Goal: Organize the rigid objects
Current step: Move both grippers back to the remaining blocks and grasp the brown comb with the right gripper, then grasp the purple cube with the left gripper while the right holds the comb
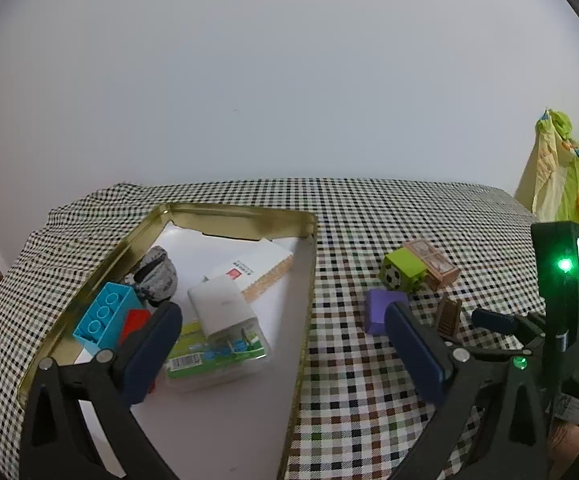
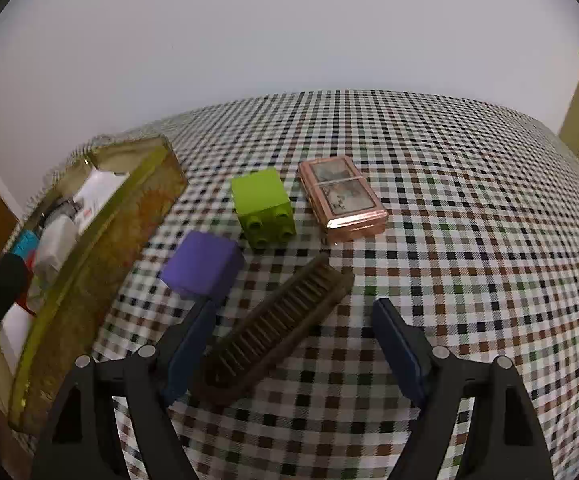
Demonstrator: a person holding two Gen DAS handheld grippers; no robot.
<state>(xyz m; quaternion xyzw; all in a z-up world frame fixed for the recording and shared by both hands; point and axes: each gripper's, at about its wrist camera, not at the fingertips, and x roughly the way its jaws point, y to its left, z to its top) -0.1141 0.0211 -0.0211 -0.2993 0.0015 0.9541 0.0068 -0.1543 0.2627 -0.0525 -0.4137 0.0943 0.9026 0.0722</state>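
1. Comb (image 2: 273,328) pickup looks like the step in hand: the brown wooden comb lies flat and diagonal on the checked worktop (image 2: 449,240), between the spread fingers of the right gripper (image 2: 294,354).
2. To do it well, I would turn the wrist so the fingers close across the comb's narrow width rather than along its length, and come down low, since it is thin and lies flat on the cloth.
3. The purple block (image 2: 203,270) sits just beside the comb's left side, near the left finger, so a careless close could nudge it.
4. Right fingers stand wide apart and hold nothing; the left one appears to be at or touching the comb's near end, though I cannot tell for sure.
5. Left gripper (image 1: 283,356) fingers are also wide apart and empty, hovering over the gold tray (image 1: 233,214).
6. That tray already holds a blue brick (image 1: 105,316), a white box (image 1: 221,308), a clear plastic case (image 1: 217,356) and other items.
7. Outside it, on the cloth, remain the comb, the purple block, the green brick (image 2: 263,206) and the copper-edged case (image 2: 343,198).
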